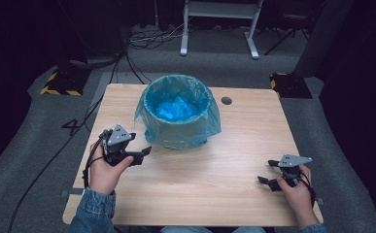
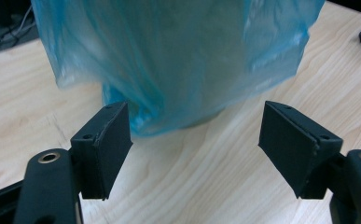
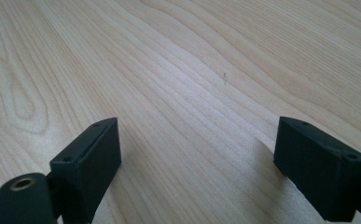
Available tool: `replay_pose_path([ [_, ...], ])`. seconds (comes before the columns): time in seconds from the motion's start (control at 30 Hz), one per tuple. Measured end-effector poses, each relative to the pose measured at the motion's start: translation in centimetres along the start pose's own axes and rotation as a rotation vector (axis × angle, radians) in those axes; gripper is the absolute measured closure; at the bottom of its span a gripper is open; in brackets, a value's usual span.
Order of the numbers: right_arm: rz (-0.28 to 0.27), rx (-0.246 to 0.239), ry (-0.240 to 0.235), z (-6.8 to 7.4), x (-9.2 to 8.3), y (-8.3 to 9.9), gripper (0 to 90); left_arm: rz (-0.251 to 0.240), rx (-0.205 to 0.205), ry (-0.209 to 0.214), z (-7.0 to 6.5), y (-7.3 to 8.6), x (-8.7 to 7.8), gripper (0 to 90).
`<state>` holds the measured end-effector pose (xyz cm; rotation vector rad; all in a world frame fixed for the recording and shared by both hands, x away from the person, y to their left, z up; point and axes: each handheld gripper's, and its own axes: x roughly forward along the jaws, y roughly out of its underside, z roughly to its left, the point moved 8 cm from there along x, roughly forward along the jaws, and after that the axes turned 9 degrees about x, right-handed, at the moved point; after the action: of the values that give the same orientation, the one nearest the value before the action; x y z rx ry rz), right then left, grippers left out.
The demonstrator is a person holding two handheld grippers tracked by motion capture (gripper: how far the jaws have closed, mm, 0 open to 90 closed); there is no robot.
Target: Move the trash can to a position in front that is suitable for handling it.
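Your left gripper is wide open and holds nothing, just beside the bin with its blue bag; your right gripper is wide open too, far off on the table; nothing looks started yet.

**Wooden table bearing a lined bin**

A light wooden table is standing on grey carpeted floor. A round bin lined with a blue plastic bag is sitting on its far half, left of centre. A small dark round grommet is showing just right of the bin.
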<state>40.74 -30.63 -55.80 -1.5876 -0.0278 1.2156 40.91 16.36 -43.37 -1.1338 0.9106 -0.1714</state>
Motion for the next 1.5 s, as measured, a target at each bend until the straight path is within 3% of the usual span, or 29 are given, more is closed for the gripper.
replay_pose_path([
  [0.27, 0.0, 0.001, -0.001, 0.0, 0.0, 0.0, 14.5, -0.036, 0.006, -0.035, 1.6, -2.3, -0.2, 24.6],
  [0.37, 0.001, 0.001, 0.0, 0.0, 0.0, 0.0, 14.4, -0.018, 0.018, -0.08, 2.8, -3.3, 0.0, 22.8],
  [0.57, 0.001, 0.001, 0.0, 0.0, 0.0, 0.0, 14.4, -0.057, 0.0, -0.065, 3.9, -5.4, 0.3, 24.2],
  [0.67, 0.0, 0.001, 0.0, 0.0, 0.0, 0.0, 14.4, -0.066, 0.012, -0.074, 4.4, -6.3, 0.4, 24.1],
  [0.7, 0.001, 0.002, -0.001, 0.0, 0.0, 0.0, 14.4, -0.06, 0.034, -0.109, 5.0, -6.9, 0.4, 24.1],
  [0.73, 0.001, 0.002, -0.001, 0.0, 0.0, 0.0, 14.4, -0.06, 0.034, -0.109, 5.0, -6.9, 0.4, 24.1],
  [0.83, 0.0, 0.001, 0.0, 0.0, 0.0, 0.0, 14.4, -0.088, 0.022, -0.11, 5.8, -7.9, 1.0, 24.2],
  [1.1, 0.0, 0.0, 0.0, 0.0, 0.0, 0.0, 14.5, -0.108, -0.015, -0.152, 8.7, -8.8, 2.9, 25.5],
  [1.2, 0.0, 0.0, 0.0, 0.0, 0.0, 0.0, 14.4, -0.117, -0.026, -0.148, 9.3, -9.0, 3.6, 26.3],
  [1.4, -0.002, -0.004, 0.004, 0.0, 0.0, 0.0, 14.5, -0.076, -0.02, -0.127, 9.7, -8.6, 5.7, 27.3],
  [1.47, -0.003, -0.009, 0.004, 0.1, 0.0, 0.0, 14.5, -0.053, -0.024, -0.109, 9.7, -8.4, 6.2, 26.5],
  [1.5, -0.004, -0.013, 0.007, 0.1, -0.1, 0.0, 14.6, -0.039, -0.032, -0.082, 9.4, -8.2, 6.6, 27.1],
])
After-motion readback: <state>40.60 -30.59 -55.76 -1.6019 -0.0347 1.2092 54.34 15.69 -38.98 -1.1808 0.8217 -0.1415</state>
